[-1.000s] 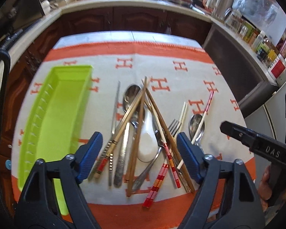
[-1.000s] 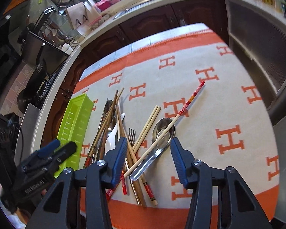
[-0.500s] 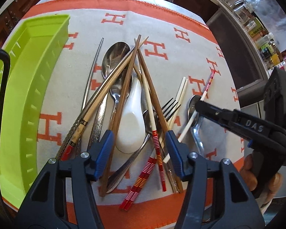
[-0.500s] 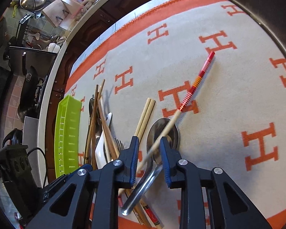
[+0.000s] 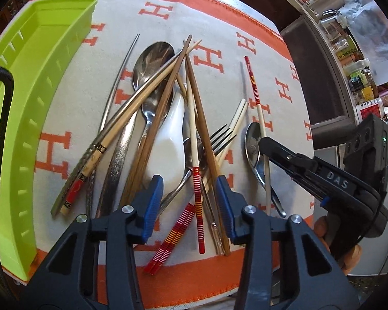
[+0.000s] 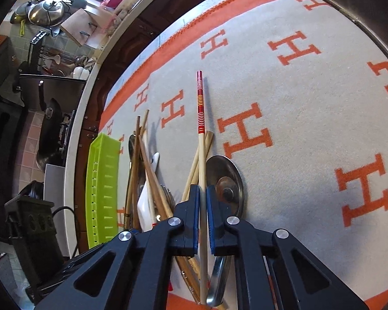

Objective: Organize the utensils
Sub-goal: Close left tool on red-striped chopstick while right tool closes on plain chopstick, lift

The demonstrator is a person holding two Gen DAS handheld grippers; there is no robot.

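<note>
A pile of utensils lies on the orange-and-cream cloth [image 5: 219, 25]: wooden chopsticks [image 5: 152, 87], metal spoons [image 5: 152, 59], a white ceramic spoon [image 5: 168, 139], a fork [image 5: 219, 137] and red-striped chopsticks [image 5: 198, 206]. My left gripper [image 5: 190, 201] is open, low over the near end of the pile, straddling a red-striped chopstick. My right gripper [image 6: 203, 214] is shut on a red-tipped chopstick [image 6: 200, 108] that lies across a metal spoon [image 6: 226, 180]; it also shows in the left wrist view [image 5: 265, 146].
A lime green tray [image 5: 25, 103] stands left of the pile; it also shows in the right wrist view [image 6: 103, 188]. Kitchen counters with pots [image 6: 46, 10] and jars [image 5: 354, 51] surround the table.
My right gripper closed on the red-tipped chopstick and swung it straighter. My left gripper moved lower and closer over the pile, its jaws narrower but still open.
</note>
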